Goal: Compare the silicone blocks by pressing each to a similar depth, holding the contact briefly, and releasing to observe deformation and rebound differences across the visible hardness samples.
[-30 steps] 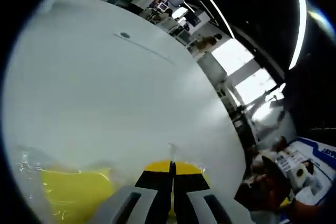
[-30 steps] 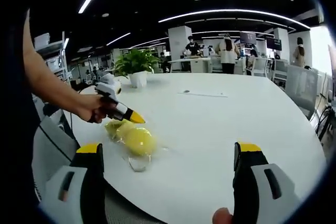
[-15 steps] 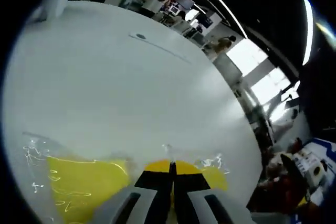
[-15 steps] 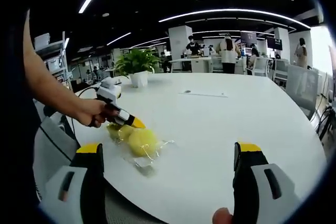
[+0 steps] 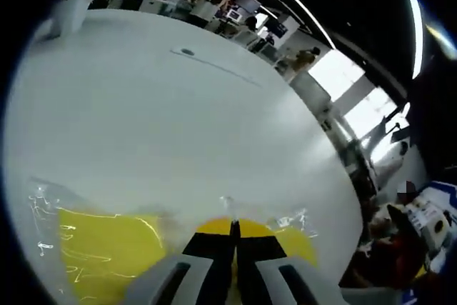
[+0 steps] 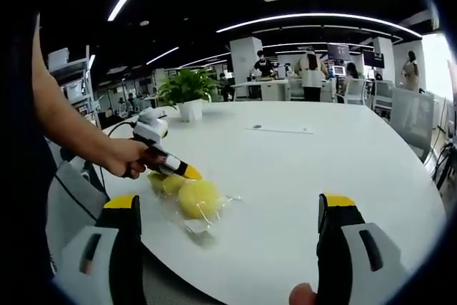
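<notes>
With its jaws closed together, the left tool bears on the bagged yellow silicone blocks near the worktop edge, apparently mid-press; next comes a brief hold, then release, while the right tool waits wide open.

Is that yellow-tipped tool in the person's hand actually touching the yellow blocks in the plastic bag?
Cannot tell. In the right gripper view the left tool has its tip at the edge of the bagged yellow blocks, but neither contact nor a gap shows plainly.
</notes>
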A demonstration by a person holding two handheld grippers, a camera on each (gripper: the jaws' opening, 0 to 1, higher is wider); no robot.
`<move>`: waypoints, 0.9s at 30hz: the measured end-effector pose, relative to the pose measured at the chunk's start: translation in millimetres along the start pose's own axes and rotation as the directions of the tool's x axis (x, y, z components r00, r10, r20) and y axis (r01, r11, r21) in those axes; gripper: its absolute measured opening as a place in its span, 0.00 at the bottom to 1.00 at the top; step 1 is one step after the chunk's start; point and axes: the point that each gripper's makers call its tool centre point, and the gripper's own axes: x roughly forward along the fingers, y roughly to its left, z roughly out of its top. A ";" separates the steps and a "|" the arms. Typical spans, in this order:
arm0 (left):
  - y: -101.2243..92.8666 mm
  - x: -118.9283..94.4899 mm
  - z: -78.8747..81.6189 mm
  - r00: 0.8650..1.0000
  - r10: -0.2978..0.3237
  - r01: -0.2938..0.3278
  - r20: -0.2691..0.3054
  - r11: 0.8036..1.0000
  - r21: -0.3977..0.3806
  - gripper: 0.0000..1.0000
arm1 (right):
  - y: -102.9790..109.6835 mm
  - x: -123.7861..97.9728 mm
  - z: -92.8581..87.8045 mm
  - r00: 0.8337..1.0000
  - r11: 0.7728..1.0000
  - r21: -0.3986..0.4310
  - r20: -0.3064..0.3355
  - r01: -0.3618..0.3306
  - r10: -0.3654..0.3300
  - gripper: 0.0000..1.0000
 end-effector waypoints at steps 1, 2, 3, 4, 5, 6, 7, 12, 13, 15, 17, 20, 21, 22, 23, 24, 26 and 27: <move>0.9 0.7 0.2 1.000 -0.004 0.004 -0.002 1.000 0.000 0.00 | -0.8 -0.1 -0.1 1.000 1.000 0.000 0.000 0.000 0.000 0.97; 1.2 0.7 0.5 1.000 -0.011 0.011 -0.008 1.000 -0.014 0.00 | -1.5 -0.2 -0.2 1.000 1.000 0.001 0.000 0.001 -0.001 0.97; 1.4 1.0 0.6 1.000 -0.012 0.012 -0.012 1.000 -0.020 0.00 | -2.1 -0.4 0.0 1.000 1.000 0.001 -0.001 0.001 -0.001 0.97; 0.6 1.8 0.5 1.000 -0.022 0.022 -0.013 1.000 -0.019 0.00 | -2.3 -0.4 0.2 1.000 1.000 0.001 -0.001 0.002 -0.002 0.97; -1.9 2.5 0.6 0.999 -0.043 0.043 -0.022 0.999 -0.011 0.01 | -2.8 -0.1 0.1 1.000 1.000 0.001 -0.001 0.001 -0.001 0.97; 0.9 1.4 1.0 0.999 -0.022 0.022 -0.032 0.999 0.027 0.03 | -3.0 0.2 0.0 1.000 1.000 0.002 -0.001 0.000 0.000 0.97; 2.6 1.3 1.6 0.999 -0.014 0.016 -0.032 0.998 0.058 0.05 | -2.5 0.4 0.2 1.000 1.000 0.001 -0.002 -0.002 0.002 0.97; 3.3 -0.3 5.7 1.000 -0.025 0.027 -0.018 0.997 0.078 0.18 | -1.8 2.3 1.7 1.000 1.000 -0.001 0.000 -0.009 0.009 0.97; 2.6 -1.1 9.3 0.999 -0.033 0.033 -0.001 0.996 0.088 0.24 | -1.9 2.6 2.1 1.000 1.000 -0.001 -0.001 -0.010 0.010 0.97; -1.2 -4.9 14.7 0.999 -0.050 0.048 0.015 0.989 0.139 0.36 | -2.2 3.2 3.2 1.000 1.000 -0.005 -0.002 -0.012 0.012 0.97; -8.3 -9.5 21.1 0.995 -0.101 0.095 0.025 0.977 0.189 0.39 | -3.3 4.2 4.0 1.000 1.000 -0.008 -0.005 -0.014 0.014 0.97; -12.2 -21.8 35.7 0.990 -0.126 0.105 0.066 0.960 0.258 0.48 | -6.5 6.2 3.2 1.000 1.000 -0.010 -0.018 -0.010 0.010 0.97; -15.2 -27.5 43.5 0.985 -0.149 0.118 0.090 0.951 0.287 0.56 | -7.6 6.9 2.6 1.000 1.000 -0.012 -0.025 -0.007 0.007 0.97; -14.9 -29.2 45.1 0.984 -0.152 0.121 0.090 0.950 0.287 0.62 | -9.6 8.0 2.3 1.000 1.000 -0.013 -0.030 -0.001 0.000 0.97; -15.8 -34.8 50.4 0.981 -0.166 0.131 0.100 0.947 0.294 0.72 | -10.9 8.6 1.8 0.999 1.000 -0.007 -0.033 0.002 -0.002 0.97; -19.2 -39.4 54.6 0.975 -0.192 0.150 0.110 0.938 0.311 0.78 | -11.3 9.3 1.7 0.999 1.000 0.003 -0.034 0.000 0.000 0.97; -15.9 -51.9 62.3 0.974 -0.187 0.128 0.127 0.919 0.373 0.86 | -13.5 11.4 2.3 0.999 1.000 0.006 -0.035 0.007 -0.007 0.97; -15.0 -58.6 66.3 0.971 -0.195 0.124 0.141 0.907 0.403 0.88 | -13.9 12.3 2.3 0.999 1.000 0.004 -0.037 0.008 -0.008 0.97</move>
